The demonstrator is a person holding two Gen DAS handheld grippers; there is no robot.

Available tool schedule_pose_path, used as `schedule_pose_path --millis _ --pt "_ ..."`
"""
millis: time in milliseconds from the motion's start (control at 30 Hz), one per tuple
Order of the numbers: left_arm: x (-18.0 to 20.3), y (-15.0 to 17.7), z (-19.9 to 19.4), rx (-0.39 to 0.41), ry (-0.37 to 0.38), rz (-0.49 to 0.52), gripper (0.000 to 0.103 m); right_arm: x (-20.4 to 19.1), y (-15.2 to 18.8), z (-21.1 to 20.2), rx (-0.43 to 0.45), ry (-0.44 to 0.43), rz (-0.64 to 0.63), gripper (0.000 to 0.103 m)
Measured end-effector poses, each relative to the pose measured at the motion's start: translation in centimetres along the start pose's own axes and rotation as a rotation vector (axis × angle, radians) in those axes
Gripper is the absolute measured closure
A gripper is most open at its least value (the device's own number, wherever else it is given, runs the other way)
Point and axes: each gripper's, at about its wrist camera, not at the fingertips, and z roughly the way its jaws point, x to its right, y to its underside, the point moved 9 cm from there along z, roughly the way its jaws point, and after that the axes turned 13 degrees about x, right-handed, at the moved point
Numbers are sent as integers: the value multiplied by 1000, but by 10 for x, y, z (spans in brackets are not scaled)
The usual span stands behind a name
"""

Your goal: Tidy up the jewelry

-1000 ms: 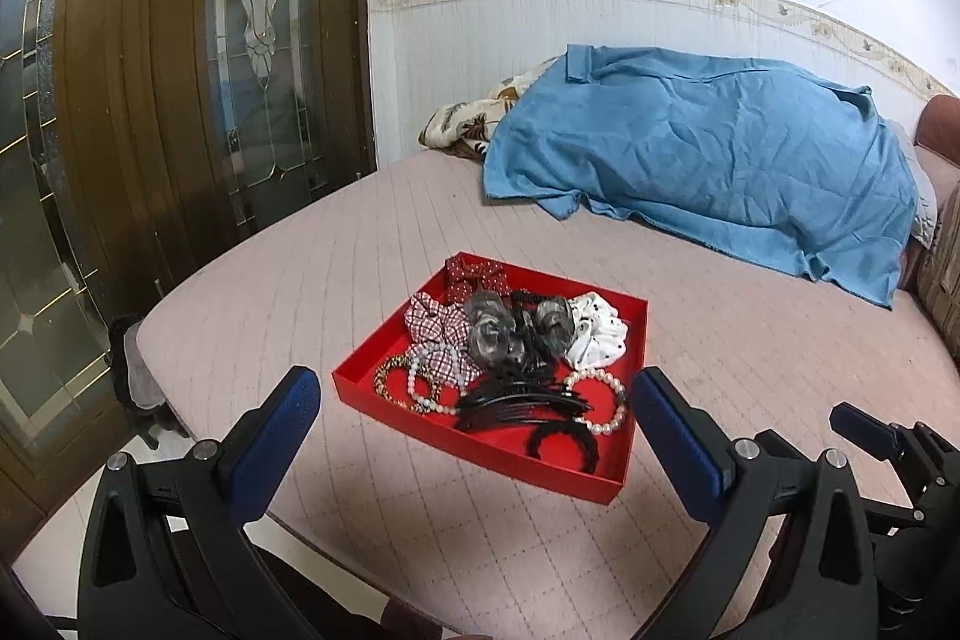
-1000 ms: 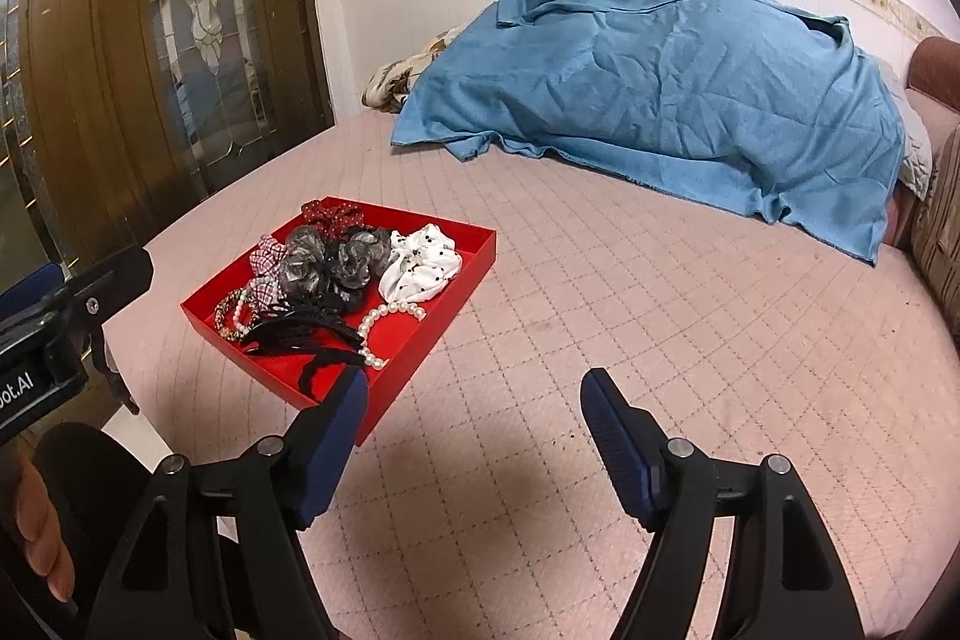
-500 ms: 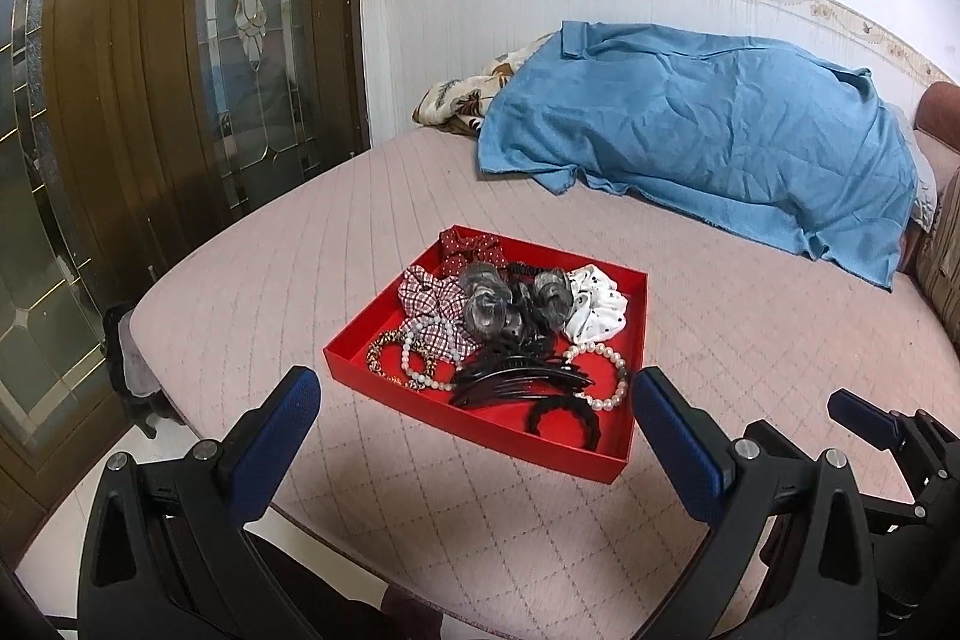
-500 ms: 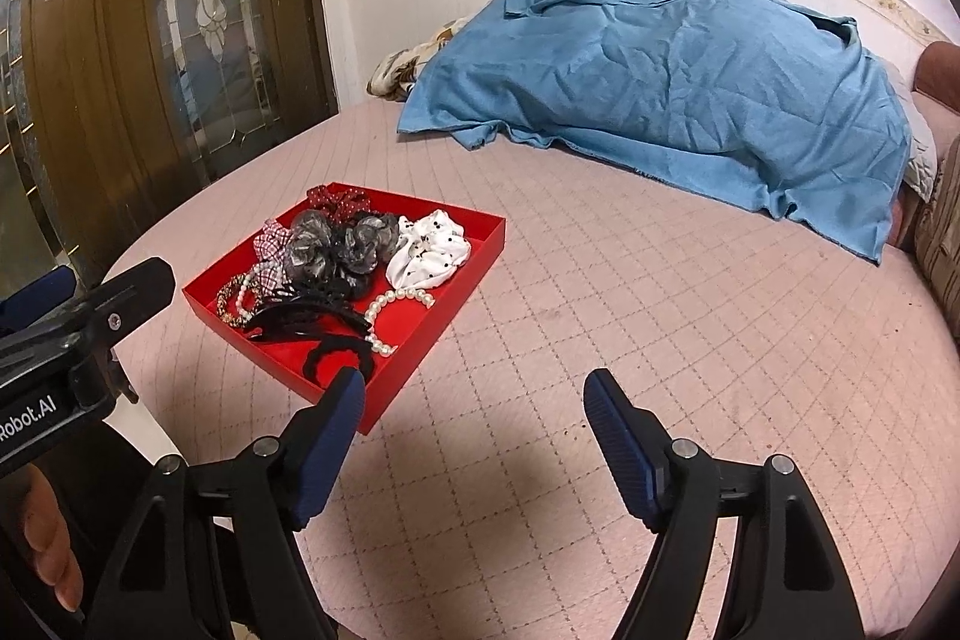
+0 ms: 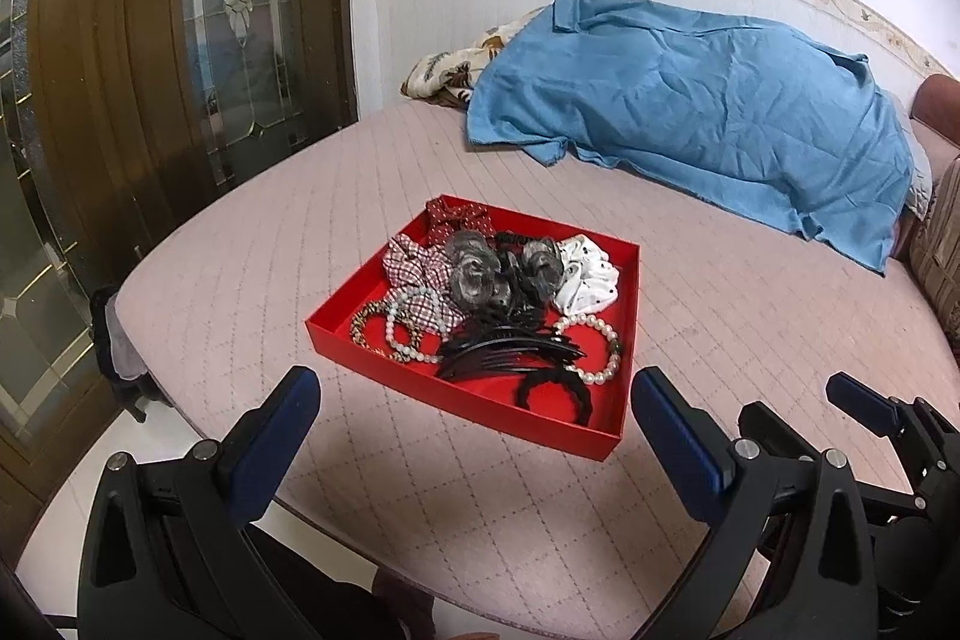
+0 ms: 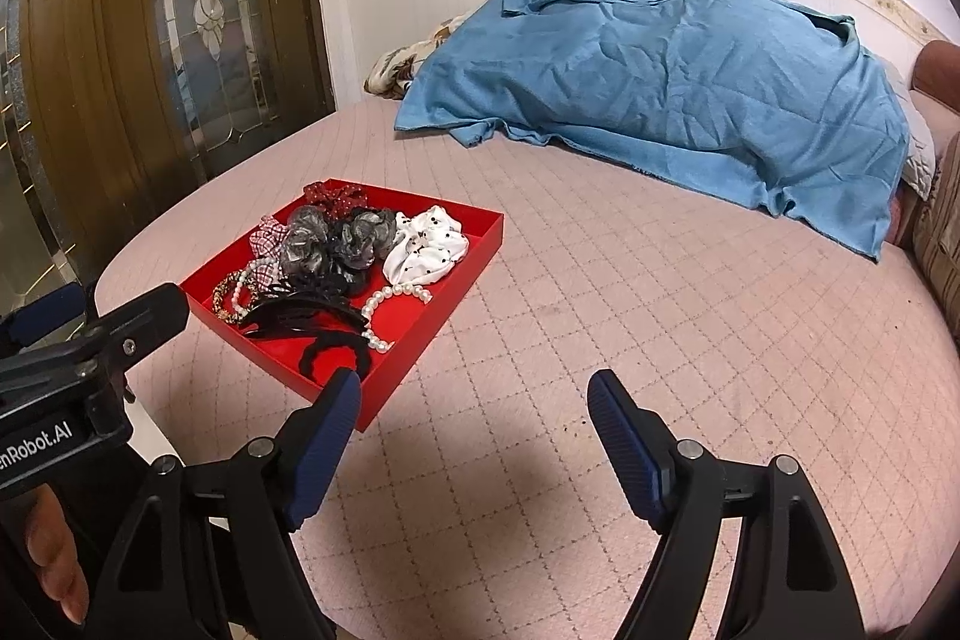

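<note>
A red tray [image 5: 627, 292] sits on the pink quilted bed and also shows in the right wrist view [image 6: 444, 316]. It holds scrunchies: grey [image 5: 474, 268], white dotted [image 5: 585, 280], checked [image 5: 414, 268] and dark red [image 5: 459, 214]. It also holds pearl bracelets [image 5: 591, 346], a gold chain [image 5: 360, 334] and black hair claws [image 5: 504, 352]. My left gripper [image 5: 474, 418] is open and empty, just in front of the tray. My right gripper [image 6: 474, 412] is open and empty, over the bed to the right of the tray.
A blue blanket [image 5: 690, 112] covers a heap at the back of the bed [image 6: 660, 316]. A brown glazed door [image 5: 150, 40] stands at the left. The bed's edge drops to the floor at the front left. A cushion [image 5: 936, 250] lies at the right.
Both grippers have moved forward a little towards the tray, which now looks slightly larger and closer. Both stay open and empty.
</note>
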Motion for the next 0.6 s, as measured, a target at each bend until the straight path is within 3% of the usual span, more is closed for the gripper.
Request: schedule_pose_path --millis 600 --pt "-2 13 6 -38 -2 -6 0 -3 3 0 -4 0 -11 20"
